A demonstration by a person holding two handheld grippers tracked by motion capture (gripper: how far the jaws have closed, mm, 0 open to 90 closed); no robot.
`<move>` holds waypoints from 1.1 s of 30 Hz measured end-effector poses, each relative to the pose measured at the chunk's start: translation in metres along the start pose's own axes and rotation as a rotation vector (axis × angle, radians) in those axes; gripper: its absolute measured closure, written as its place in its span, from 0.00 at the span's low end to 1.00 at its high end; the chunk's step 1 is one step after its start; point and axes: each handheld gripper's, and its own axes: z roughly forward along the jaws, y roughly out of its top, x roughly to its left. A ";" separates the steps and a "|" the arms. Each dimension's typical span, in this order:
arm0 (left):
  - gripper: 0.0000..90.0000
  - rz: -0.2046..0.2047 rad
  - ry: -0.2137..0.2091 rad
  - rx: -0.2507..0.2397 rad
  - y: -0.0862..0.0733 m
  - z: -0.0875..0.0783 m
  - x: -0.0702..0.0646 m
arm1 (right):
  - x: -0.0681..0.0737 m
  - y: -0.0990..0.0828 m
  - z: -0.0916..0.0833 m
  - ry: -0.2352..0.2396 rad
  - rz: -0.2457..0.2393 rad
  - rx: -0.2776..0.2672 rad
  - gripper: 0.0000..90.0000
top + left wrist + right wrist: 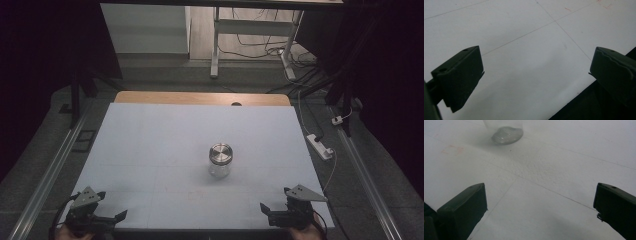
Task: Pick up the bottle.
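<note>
The jar (220, 160) is cut off in the right gripper view. Both tools, left tool (107, 218) and right tool (272, 214), are held open, empty, near the white worktop (150, 150) edge.

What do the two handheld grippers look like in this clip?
Both the left gripper and the right gripper are black, each carrying a grey three-cornered plate on top. Their jaws are flat, blocky black pads with small holes near the tips. A dark cable trails from each.
</note>
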 end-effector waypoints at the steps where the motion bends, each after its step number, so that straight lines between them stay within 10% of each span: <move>1: 0.00 0.004 0.005 0.002 0.000 0.000 -0.001 | 0.001 0.000 0.000 0.000 -0.002 0.002 0.00; 33: 0.00 -0.017 0.014 -0.001 -0.005 -0.005 -0.003 | 0.003 0.007 0.007 0.071 -0.033 -0.006 0.00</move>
